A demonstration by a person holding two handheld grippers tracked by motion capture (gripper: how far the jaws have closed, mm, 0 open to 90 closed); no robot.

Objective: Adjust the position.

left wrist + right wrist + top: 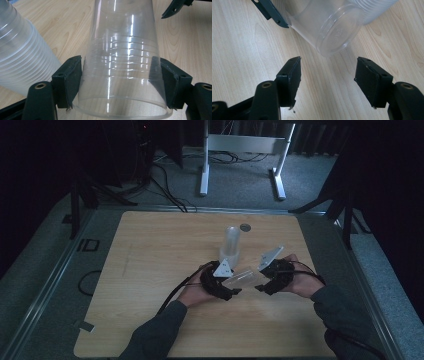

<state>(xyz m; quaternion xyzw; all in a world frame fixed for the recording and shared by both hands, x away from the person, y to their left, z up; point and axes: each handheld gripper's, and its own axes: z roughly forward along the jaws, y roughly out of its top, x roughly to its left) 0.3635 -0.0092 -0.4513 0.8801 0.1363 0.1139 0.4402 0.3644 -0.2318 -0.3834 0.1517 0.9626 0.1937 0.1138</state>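
left gripper (120, 82): clamped on a clear cup (122, 62), pads squeezing both sides near the rim
cup: tipped sideways over the table (150, 270), base facing the right gripper (328, 72)
right gripper: jaws wide apart, holding nothing, cup just ahead
cup stack (231, 245): upright, right behind

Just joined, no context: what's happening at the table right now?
A person works at a wooden table with a hand-held gripper in each hand. The left hand-held gripper is shut on a clear plastic cup, held on its side, base toward the right hand-held gripper. That one is open, just short of the cup's base. A stack of cups stands upright behind them.
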